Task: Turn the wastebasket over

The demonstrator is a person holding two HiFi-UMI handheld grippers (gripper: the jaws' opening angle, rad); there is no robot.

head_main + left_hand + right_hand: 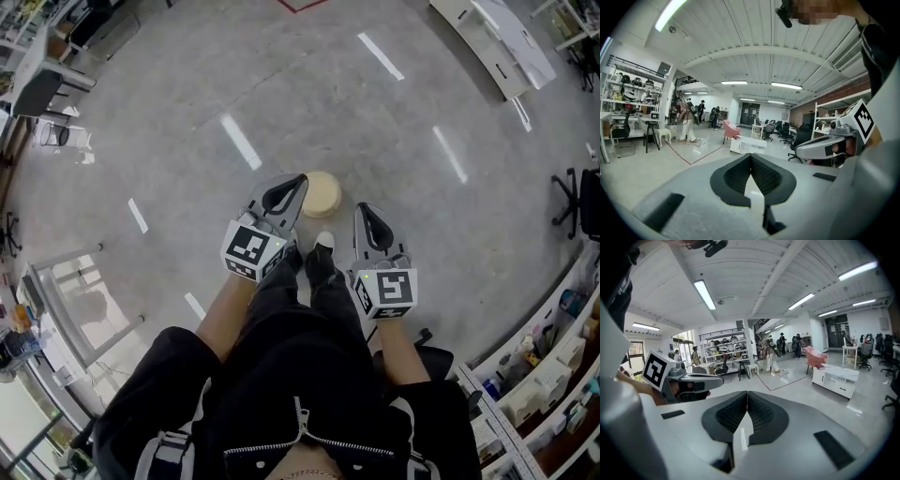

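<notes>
In the head view a round cream wastebasket (pixel 324 194) stands on the grey floor just ahead of the person's feet, seen from above. My left gripper (pixel 297 180) is held over its left edge in that view, jaws shut and empty. The right gripper (pixel 362 210) is a little to the basket's right, also shut with nothing between its pads. Both grippers are held near level at waist height. The left gripper (pixel 750 157) and the right gripper (pixel 747 394) each show closed jaw tips in their own views, with only the room beyond. Neither gripper view shows the basket.
A white low cabinet (pixel 834 379) and a pink chair (pixel 814 357) stand across the room. Shelving (pixel 548 375) lines the right side, a glass-topped stand (pixel 80 305) is at the left. People stand far off near red floor tape (pixel 693 157).
</notes>
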